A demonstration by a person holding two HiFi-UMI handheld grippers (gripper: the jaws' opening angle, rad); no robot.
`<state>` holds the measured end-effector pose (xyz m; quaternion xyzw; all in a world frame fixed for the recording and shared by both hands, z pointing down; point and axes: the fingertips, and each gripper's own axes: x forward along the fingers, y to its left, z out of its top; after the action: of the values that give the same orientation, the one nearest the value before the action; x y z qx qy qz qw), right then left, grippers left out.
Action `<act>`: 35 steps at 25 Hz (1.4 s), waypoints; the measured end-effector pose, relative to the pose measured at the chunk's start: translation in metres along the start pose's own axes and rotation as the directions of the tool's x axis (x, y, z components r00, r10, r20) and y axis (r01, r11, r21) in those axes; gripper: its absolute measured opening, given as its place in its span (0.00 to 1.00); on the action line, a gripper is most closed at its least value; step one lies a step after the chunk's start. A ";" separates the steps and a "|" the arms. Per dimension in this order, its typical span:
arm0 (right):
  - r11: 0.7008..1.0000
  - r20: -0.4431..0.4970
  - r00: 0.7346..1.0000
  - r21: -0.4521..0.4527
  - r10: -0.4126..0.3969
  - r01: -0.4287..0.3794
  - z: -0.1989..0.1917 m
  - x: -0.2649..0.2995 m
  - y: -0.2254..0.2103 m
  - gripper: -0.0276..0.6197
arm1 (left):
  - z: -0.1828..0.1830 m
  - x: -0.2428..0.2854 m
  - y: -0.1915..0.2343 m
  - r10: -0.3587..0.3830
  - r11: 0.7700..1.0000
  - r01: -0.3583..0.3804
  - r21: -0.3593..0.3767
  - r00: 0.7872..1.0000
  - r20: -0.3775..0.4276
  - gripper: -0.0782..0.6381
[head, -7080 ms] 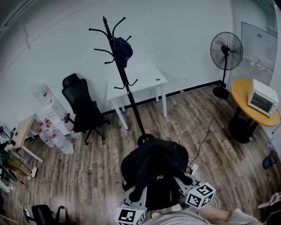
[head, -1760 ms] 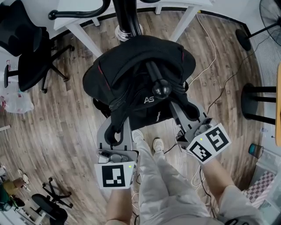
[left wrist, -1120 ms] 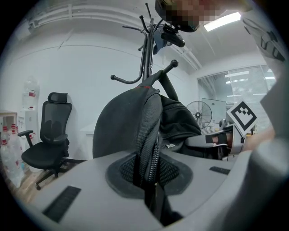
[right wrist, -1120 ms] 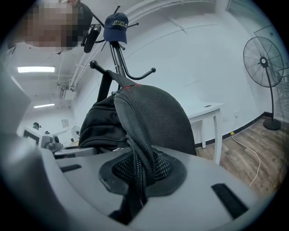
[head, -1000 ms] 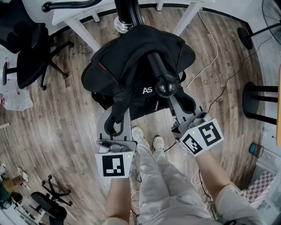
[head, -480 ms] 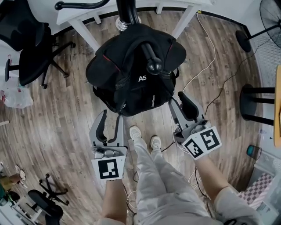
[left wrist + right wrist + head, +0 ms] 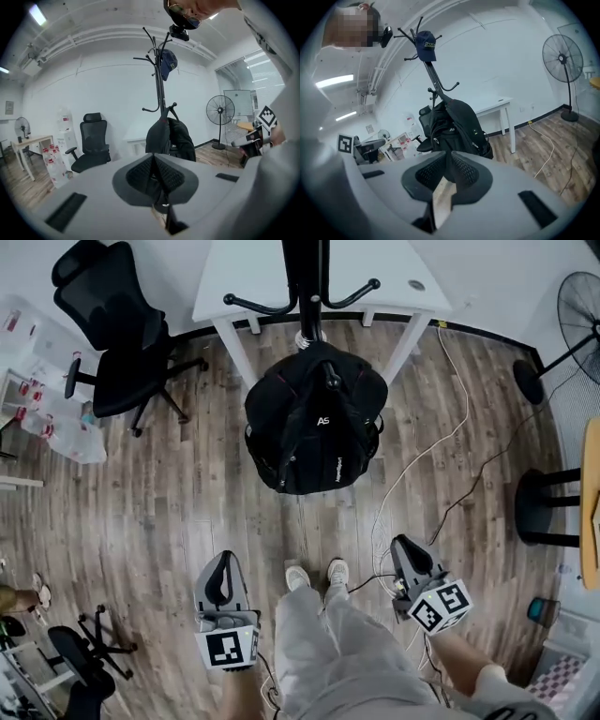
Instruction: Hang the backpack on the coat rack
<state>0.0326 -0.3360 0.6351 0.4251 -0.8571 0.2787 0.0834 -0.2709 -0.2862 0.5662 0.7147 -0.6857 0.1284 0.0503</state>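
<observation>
While the soft black fabric backpack [image 7: 314,427] is hanging on the black metal coat rack [image 7: 305,277], left gripper [image 7: 224,561] and right gripper [image 7: 406,545] are hovering well apart from it, their ribbed jaws having just been closing together, empty.

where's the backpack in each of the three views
Head view: backpack upper middle, hanging on the rack.
Left gripper view: middle, slightly right.
Right gripper view: middle.
Shared landmark: the coat rack pole rising behind it.
</observation>
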 end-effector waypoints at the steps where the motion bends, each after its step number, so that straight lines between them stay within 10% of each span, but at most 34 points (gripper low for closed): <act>1: 1.000 -0.004 1.000 0.023 0.008 -0.008 -0.002 -0.009 0.008 0.11 | 0.005 -0.011 0.000 0.004 1.000 -0.004 -0.021 1.000 0.002 0.12; 8: 0.998 -0.015 0.998 0.024 0.053 -0.052 -0.004 -0.057 0.071 0.11 | -0.003 -0.083 -0.059 -0.104 0.965 0.089 -0.248 0.993 -0.046 0.12; 16: 1.000 0.111 0.994 0.020 -0.011 0.009 0.012 -0.123 0.135 0.11 | 0.002 -0.163 -0.098 -0.294 0.940 0.289 -0.181 0.956 -0.004 0.12; 35: 0.994 0.176 0.984 -0.107 -0.014 0.033 -0.041 -0.276 0.215 0.11 | 0.013 -0.286 -0.120 -0.323 0.935 0.331 -0.126 0.943 0.082 0.12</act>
<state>0.0340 -0.0216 0.4767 0.4530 -0.8700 0.1918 0.0341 -0.1578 -0.0060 0.4943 0.8172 -0.5655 0.0491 0.0996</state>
